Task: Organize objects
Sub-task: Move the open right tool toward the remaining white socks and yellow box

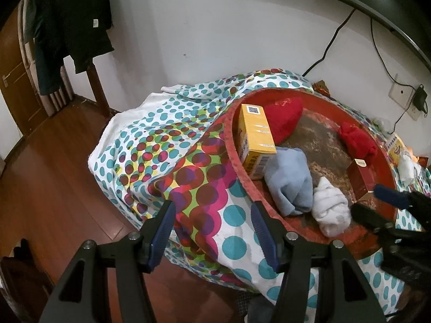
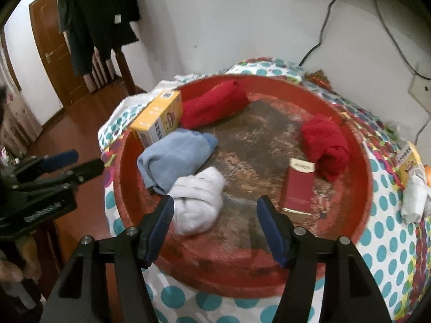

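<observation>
My left gripper (image 1: pixel 212 226) hangs open and empty beside the red tray (image 2: pixel 361 161). The rolled white sock (image 2: pixel 198 199) lies in the tray, soft and light; I judge its thick middle grips best. My right gripper (image 2: pixel 214 226) stands apart, empty.

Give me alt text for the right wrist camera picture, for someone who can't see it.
The open right gripper hangs empty over a round red tray holding a white sock bundle, a blue one, two red ones, a yellow box and a red box. The tray sits on a dotted cloth.
</observation>
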`<state>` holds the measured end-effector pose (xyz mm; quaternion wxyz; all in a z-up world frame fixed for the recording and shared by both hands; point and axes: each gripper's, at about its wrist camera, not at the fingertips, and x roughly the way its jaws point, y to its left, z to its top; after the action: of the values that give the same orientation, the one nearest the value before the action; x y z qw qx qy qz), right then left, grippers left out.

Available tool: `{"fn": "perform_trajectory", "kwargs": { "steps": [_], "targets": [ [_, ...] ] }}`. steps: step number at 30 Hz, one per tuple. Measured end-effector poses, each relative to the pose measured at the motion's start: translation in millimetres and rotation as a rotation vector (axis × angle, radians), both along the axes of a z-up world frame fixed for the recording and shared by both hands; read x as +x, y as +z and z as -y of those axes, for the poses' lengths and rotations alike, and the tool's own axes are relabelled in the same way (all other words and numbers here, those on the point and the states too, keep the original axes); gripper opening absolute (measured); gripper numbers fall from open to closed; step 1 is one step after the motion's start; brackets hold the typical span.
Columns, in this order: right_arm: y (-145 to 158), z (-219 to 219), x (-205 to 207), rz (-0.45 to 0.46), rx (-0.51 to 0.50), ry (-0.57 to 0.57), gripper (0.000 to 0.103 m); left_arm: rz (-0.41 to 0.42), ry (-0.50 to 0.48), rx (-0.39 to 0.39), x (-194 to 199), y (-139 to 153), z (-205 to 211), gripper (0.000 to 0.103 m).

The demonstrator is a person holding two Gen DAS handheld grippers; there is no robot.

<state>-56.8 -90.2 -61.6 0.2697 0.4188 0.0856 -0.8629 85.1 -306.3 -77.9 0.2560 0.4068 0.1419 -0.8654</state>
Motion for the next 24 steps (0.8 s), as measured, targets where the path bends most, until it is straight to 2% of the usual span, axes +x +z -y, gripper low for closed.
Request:
{"fn": "perform_trajectory", "kwargs": {
  "steps": [7,16,21,24],
  "targets": [
    [13,-59,1,-0.027,-0.028,-0.103,0.064,0.019,-0.031,-0.022,-4,-4,-11,0.060],
    [7,-196,-17,-0.001,-0.048,-0.389,0.064,0.022,-0.071,-0.074,-8,-1,-34,0.060],
    [1,-260,-36,-0.011,-0.003,-0.526,0.064,0.005,-0.122,-0.131,-11,5,-54,0.060],
    [-5,-283,-53,-0.014,0.018,-0.577,0.064,0.015,-0.159,-0.169,-14,5,-68,0.060]
  ]
}}
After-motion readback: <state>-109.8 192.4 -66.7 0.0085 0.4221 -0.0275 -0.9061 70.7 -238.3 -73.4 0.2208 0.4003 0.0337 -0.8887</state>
